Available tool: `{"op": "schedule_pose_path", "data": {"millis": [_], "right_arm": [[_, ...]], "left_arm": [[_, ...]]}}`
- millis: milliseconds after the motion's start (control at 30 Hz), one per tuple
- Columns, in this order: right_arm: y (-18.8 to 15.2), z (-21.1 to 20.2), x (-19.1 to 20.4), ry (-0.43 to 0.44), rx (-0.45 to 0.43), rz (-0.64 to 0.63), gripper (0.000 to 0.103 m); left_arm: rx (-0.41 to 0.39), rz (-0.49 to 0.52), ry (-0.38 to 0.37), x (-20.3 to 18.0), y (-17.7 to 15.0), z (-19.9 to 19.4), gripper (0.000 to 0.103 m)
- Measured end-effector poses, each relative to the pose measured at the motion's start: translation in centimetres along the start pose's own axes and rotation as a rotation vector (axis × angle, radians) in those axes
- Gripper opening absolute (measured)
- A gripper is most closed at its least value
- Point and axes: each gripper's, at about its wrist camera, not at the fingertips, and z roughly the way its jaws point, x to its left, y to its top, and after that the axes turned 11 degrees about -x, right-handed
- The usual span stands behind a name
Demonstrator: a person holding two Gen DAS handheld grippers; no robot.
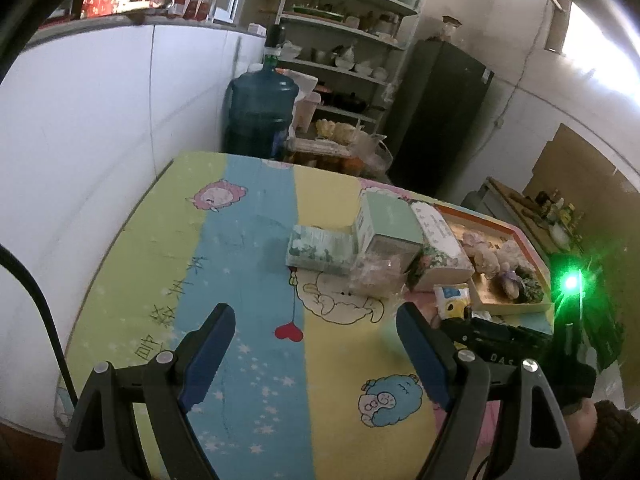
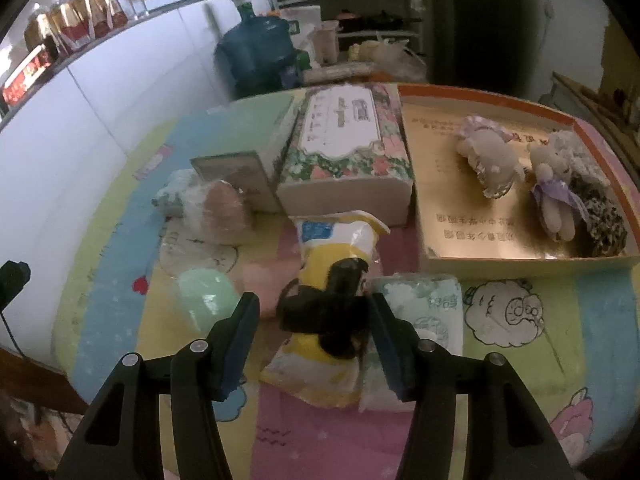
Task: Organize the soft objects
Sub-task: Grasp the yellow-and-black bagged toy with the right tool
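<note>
Two grippers are in play. The right gripper (image 2: 316, 332) has its jaws spread around a black plush toy (image 2: 332, 312) without pressing it: the right jaw lies against the toy's flank and a gap shows on the left. The left gripper (image 1: 316, 352) hovers with jaws wide and nothing between them.

Counted on the bench (image 2: 560, 340): two plush dolls in the tray, one pale doll with a lilac frill (image 2: 486, 156) and one bear with a purple bow (image 2: 556, 184), plus a dark speckled soft thing (image 2: 600, 216) beside the bear. One yellow-and-white packet (image 2: 328, 248) lies under the black toy, one pale green tissue pack (image 2: 424, 308) just right of it, one mint-green soft lump (image 2: 206, 300) to its left, and one bagged brownish item (image 2: 220, 208) further back. Two flowered tissue boxes (the large one (image 2: 348, 152) touching the tray's left wall, the small one (image 1: 318, 250) well left) and one green box (image 1: 390, 226) stand behind.

The black toy's long axis runs across the jaws, left to right; the packet beneath points away from the camera, toward the large box.

The orange-rimmed cardboard tray (image 2: 480, 94) sits at the bench's right. A cartoon-printed striped mat (image 1: 248, 280) covers the bench. Behind are a blue water jug (image 1: 260, 116), white shelves of crockery (image 1: 344, 32) and a dark refrigerator (image 1: 436, 112).
</note>
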Motion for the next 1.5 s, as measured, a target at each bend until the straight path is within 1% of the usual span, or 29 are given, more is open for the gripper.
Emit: {"op": "schedule_pose_path", "data": {"millis": [233, 333, 433, 467, 733, 900, 1133, 1300, 1500], "right_arm": [[0.2, 0.7, 0.0, -0.005, 0.015, -0.037, 0.057], [0.2, 1.0, 0.3, -0.018, 0.028, -0.064, 0.047], [0.3, 1.1, 0.6, -0.012, 0.032, -0.067, 0.046], [0.3, 1.2, 0.6, -0.004, 0.033, -0.066, 0.044], [0.1, 0.7, 0.4, 0.027, 0.035, -0.034, 0.043], [0.2, -0.4, 0.0, 0.040, 0.015, -0.007, 0.043], [1.0, -2.9, -0.1, 0.092, -0.035, 0.030, 0.043], [1.6, -5.5, -0.1, 0.101, -0.083, 0.040, 0.043], [1.8, -8.4, -1.1, 0.091, -0.132, 0.065, 0.043]], "left_arm": [[0.008, -0.017, 0.003, -0.2, -0.5, 0.7, 0.082], [0.016, -0.025, 0.003, -0.2, -0.7, 1.0, 0.082], [0.023, -0.033, 0.005, -0.2, -0.9, 1.3, 0.082], [0.025, -0.036, 0.004, -0.2, -1.0, 1.4, 0.082], [0.030, -0.033, -0.008, -0.7, -1.0, 2.0, 0.082], [0.032, -0.027, -0.022, -1.2, -1.0, 2.3, 0.082], [0.036, -0.016, -0.046, -2.2, -1.1, 2.6, 0.082], [0.038, -0.005, -0.073, -3.1, -1.1, 2.7, 0.082], [0.051, 0.013, -0.115, -4.8, -1.2, 3.2, 0.082]]}}
